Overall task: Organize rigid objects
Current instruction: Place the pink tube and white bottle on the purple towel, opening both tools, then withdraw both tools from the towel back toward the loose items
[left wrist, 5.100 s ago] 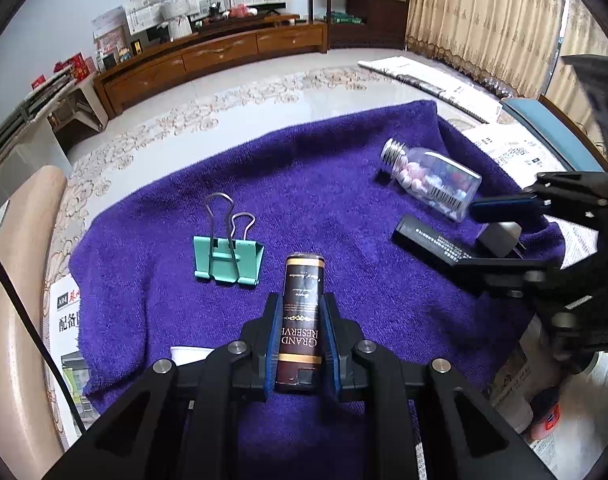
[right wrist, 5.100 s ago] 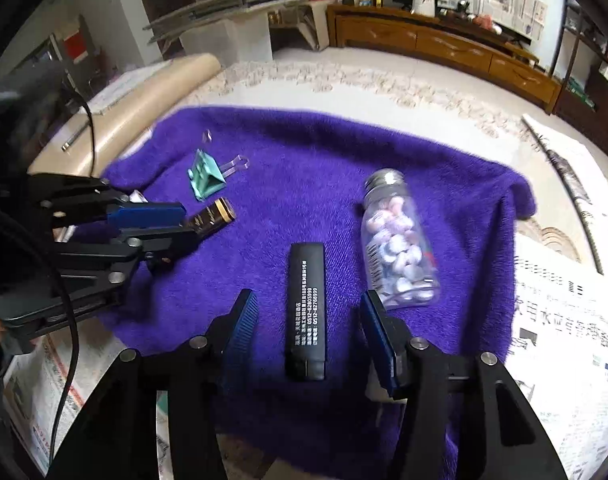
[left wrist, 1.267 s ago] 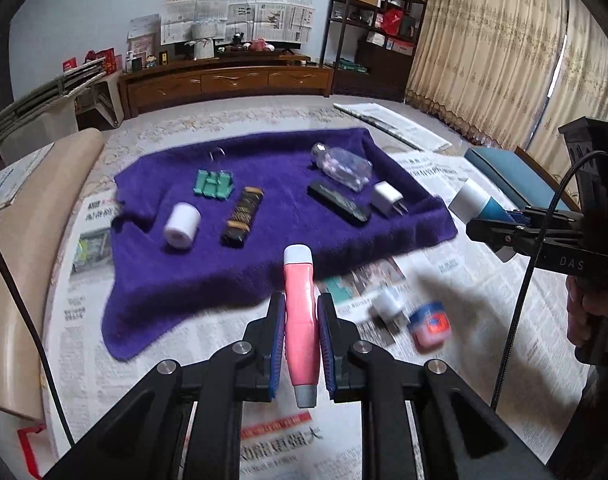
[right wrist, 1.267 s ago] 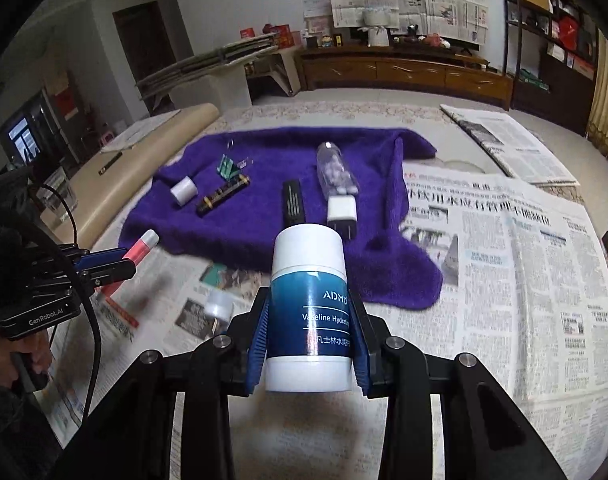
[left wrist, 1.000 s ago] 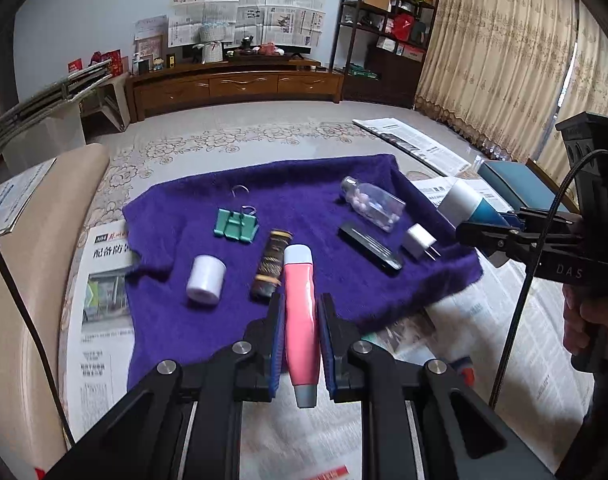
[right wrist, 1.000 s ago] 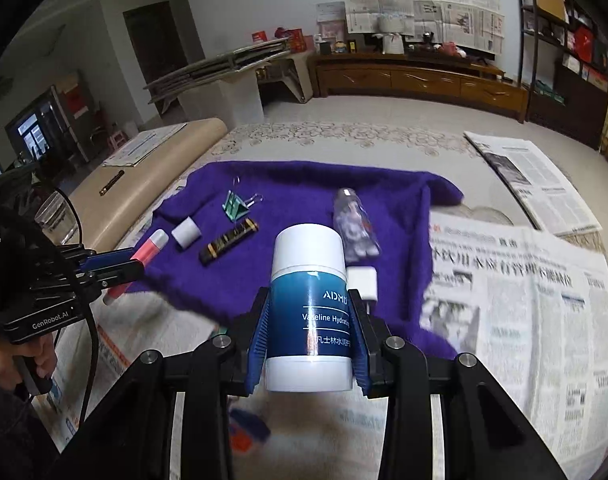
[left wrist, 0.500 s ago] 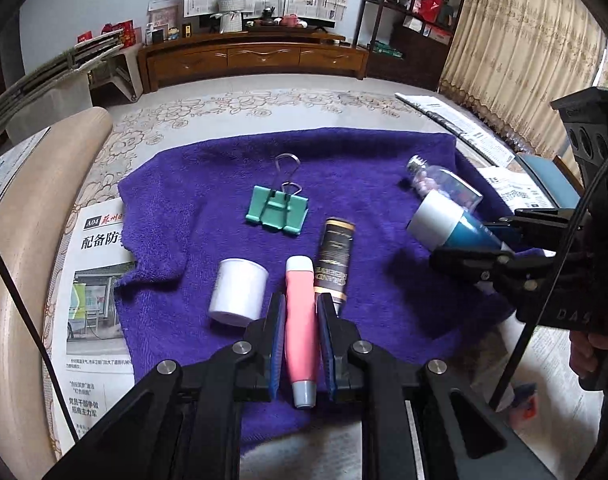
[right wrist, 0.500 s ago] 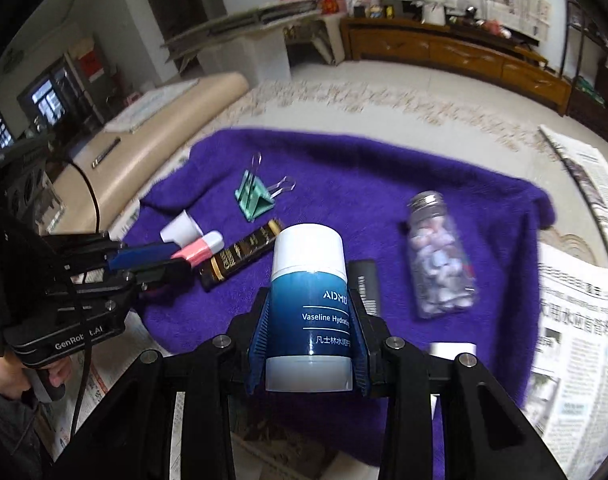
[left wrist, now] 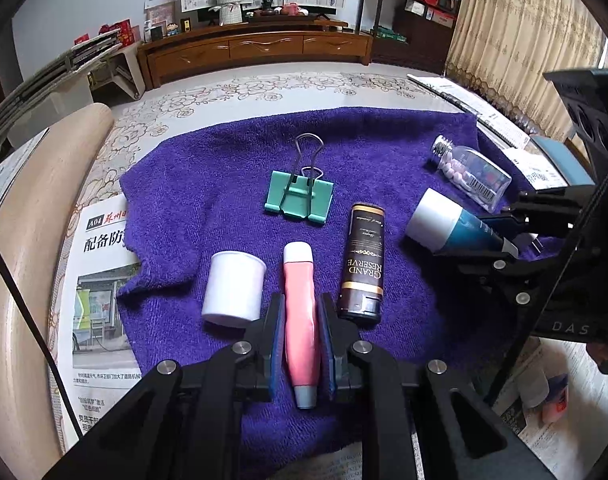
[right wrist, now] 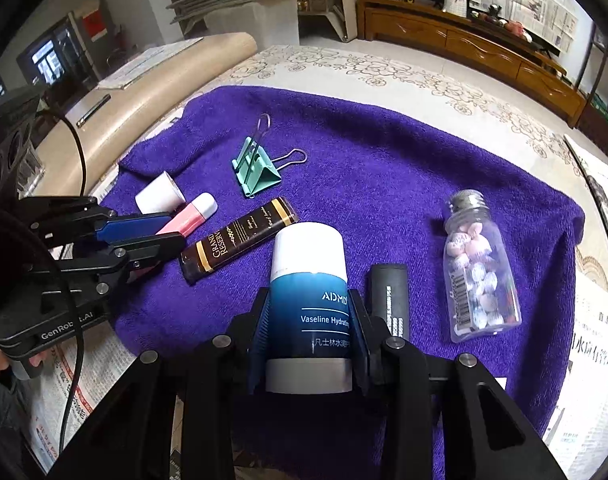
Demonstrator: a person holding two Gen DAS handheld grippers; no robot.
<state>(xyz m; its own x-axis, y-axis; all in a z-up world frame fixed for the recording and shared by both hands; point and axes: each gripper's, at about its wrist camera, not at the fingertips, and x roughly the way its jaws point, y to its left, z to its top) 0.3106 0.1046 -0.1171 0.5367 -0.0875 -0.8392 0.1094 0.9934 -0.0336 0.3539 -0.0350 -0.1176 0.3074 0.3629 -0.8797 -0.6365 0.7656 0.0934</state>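
Over the purple towel, my left tongs clamp the pink tube between white cup and brown bottle; right tongs grip the blue-and-white jar. I judge lowering both flat before releasing is best.

left wrist: close, steeply down over purple towel | right wrist: same, from opposite side | shared: towel
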